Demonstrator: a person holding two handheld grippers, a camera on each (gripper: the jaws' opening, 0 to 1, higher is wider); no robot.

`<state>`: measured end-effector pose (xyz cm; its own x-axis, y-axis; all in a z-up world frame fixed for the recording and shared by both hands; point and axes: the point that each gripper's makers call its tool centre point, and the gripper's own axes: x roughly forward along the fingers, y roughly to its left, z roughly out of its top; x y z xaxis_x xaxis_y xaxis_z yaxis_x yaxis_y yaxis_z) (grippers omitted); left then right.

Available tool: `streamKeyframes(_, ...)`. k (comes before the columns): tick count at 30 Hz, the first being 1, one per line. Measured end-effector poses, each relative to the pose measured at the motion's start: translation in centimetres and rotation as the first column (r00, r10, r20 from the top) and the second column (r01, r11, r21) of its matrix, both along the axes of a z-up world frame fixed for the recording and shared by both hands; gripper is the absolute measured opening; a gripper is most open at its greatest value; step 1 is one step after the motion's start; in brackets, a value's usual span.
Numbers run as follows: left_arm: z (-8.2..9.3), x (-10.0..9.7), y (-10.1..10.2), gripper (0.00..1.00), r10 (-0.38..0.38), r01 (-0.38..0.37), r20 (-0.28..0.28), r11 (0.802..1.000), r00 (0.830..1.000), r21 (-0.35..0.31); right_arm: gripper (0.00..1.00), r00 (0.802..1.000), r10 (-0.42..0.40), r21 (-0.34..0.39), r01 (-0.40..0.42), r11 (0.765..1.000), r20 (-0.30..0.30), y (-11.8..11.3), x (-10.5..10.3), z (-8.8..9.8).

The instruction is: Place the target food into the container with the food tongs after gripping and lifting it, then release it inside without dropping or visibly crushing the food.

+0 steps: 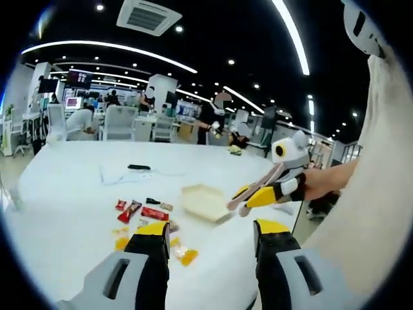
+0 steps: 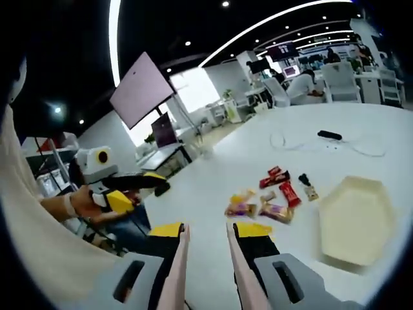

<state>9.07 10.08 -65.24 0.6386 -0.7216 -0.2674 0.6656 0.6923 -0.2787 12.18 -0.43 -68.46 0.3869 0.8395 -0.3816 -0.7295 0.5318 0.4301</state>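
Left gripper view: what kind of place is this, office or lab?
Likely an open-plan office or lab floor. Desks with monitors and seated people line the back, long strip lights cross a dark ceiling, and a big wall screen hangs by the white table.

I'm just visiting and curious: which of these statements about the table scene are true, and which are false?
1. The beige container is empty. True.
2. The snack packets lie inside it. False: they lie on the white table beside it.
3. The right gripper holds food tongs. True.
4. The left gripper grips a snack. False: its jaws stand apart with nothing between them.
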Motion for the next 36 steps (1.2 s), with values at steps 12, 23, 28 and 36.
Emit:
streamKeyframes(12,-0.3,-0.4,2.9,0.55,0.039,-0.039,-0.006,0.999,0.999,0.009,0.29,0.995,-0.1,-0.112,0.1,0.989,0.009,0.8,1.3,-3.2)
streamKeyframes(23,-0.8,-0.9,4.0,0.58,0.035,-0.035,-0.018,0.999,0.999,0.013,0.29,0.986,-0.167,-0.195,0.164,0.967,0.004,1.6,2.2,-5.7)
streamKeyframes(28,-1.1,-1.3,5.0,0.58,0.039,-0.039,-0.029,0.999,0.999,0.012,0.29,0.983,-0.186,-0.225,0.182,0.957,0.001,2.1,2.5,-6.7)
streamKeyframes(36,-1.2,-1.3,5.9,0.59,0.039,-0.039,-0.036,0.999,0.999,0.014,0.29,0.973,-0.229,-0.261,0.231,0.937,0.04,2.1,3.5,-7.7)
